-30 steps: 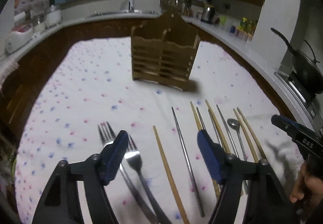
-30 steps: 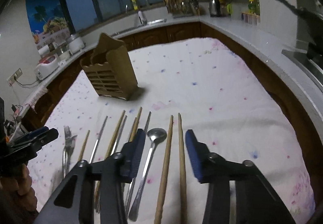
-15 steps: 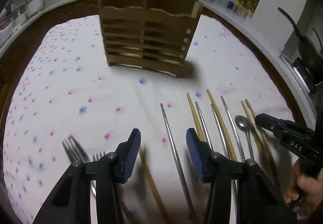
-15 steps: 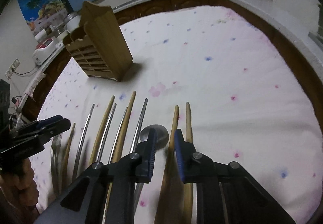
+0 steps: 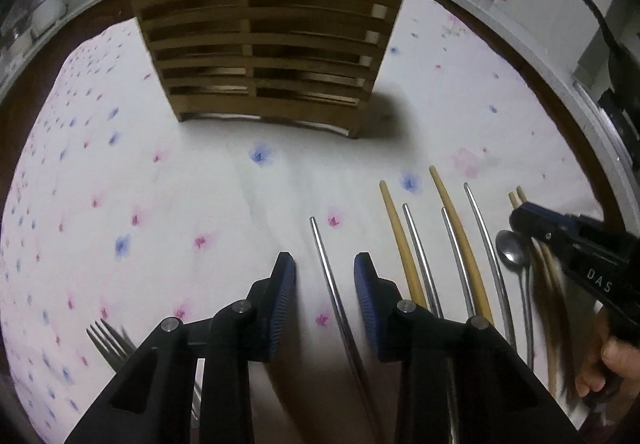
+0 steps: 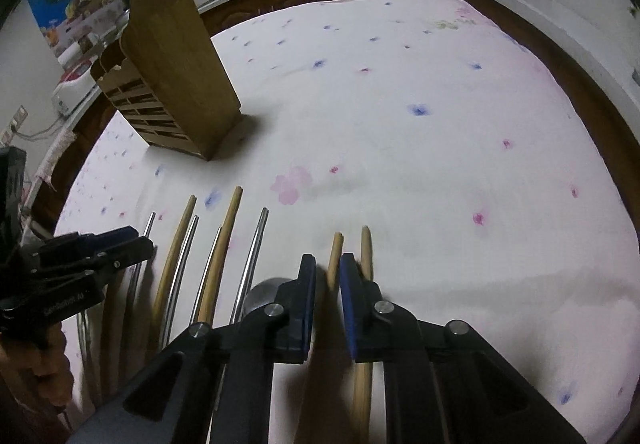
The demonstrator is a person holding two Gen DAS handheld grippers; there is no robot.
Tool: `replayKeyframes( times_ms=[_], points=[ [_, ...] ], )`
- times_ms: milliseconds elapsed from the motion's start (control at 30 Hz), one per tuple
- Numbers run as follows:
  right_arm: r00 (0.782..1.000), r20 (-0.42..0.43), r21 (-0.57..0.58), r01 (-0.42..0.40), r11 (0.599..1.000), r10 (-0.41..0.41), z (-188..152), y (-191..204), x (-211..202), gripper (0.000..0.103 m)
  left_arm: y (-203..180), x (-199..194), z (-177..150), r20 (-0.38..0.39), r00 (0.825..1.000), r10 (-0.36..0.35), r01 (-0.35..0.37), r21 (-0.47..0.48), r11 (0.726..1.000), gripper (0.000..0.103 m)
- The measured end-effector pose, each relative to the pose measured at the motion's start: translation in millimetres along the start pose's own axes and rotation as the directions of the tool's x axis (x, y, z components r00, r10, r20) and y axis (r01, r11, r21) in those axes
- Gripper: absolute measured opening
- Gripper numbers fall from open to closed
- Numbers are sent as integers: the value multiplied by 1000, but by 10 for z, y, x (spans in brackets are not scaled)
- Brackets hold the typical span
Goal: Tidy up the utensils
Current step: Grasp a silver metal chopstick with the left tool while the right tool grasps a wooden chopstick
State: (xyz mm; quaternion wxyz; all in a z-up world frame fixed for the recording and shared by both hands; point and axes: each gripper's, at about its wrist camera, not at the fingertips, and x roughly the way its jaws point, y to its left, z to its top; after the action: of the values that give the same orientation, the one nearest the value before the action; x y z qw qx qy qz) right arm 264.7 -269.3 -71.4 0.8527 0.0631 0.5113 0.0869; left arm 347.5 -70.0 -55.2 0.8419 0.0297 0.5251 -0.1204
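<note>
My left gripper (image 5: 324,278) hovers low over a metal chopstick (image 5: 320,244), which runs between its closing jaws; the pads stand clear of it. Forks (image 5: 108,340) lie to its left. My right gripper (image 6: 328,270) is closing around a wooden chopstick (image 6: 335,248), with a thin gap still showing beside it. A second wooden chopstick (image 6: 366,244) lies just right of that. The spoon (image 6: 260,296) sits by its left finger. The wooden slatted holder (image 5: 264,43) stands upright behind the row. In each wrist view the other gripper shows: the right gripper (image 5: 518,213) and the left gripper (image 6: 140,240).
A white cloth with pink and blue flowers (image 6: 400,123) covers the table. More wooden and metal chopsticks (image 5: 452,236) lie side by side between the two grippers. A hand (image 5: 608,360) shows at the right edge. A dark pan handle (image 5: 596,19) sticks out over the counter.
Both grippers came forward and down toward the utensil row and narrowed their jaws. The left one shifted right, from the forks to the metal chopstick. The right one settled over a wooden chopstick.
</note>
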Motion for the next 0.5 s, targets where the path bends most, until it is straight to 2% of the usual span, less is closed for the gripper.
replayKeyframes(
  times_ms=[100, 133, 167, 200, 300, 500],
  points=[
    [999, 8, -48, 38, 998, -38, -11, 70, 13, 13, -78, 30, -7, 10, 999, 38, -38, 39, 999, 18],
    [999, 15, -57, 52, 997, -52, -20, 73, 11, 9, -95, 39, -9, 14, 999, 39, -40, 44, 998, 15],
    [999, 18, -53, 50, 997, -49, -24, 70, 10, 9, -107, 48, -6, 18, 999, 38, -39, 47, 998, 8],
    [999, 21, -38, 40, 998, -40, -25, 47, 6, 8, -117, 42, -1, 20, 999, 39, -40, 47, 998, 6],
    [1000, 24, 10, -1, 1000, 0, -26, -20, -20, 5, -119, 38, -14, 24, 999, 41, -42, 42, 998, 4],
    [996, 78, 24, -33, 999, 31, -21, 18, -271, 5, -7, -189, -38, 67, 998, -21, 22, -13, 1000, 3]
  ],
)
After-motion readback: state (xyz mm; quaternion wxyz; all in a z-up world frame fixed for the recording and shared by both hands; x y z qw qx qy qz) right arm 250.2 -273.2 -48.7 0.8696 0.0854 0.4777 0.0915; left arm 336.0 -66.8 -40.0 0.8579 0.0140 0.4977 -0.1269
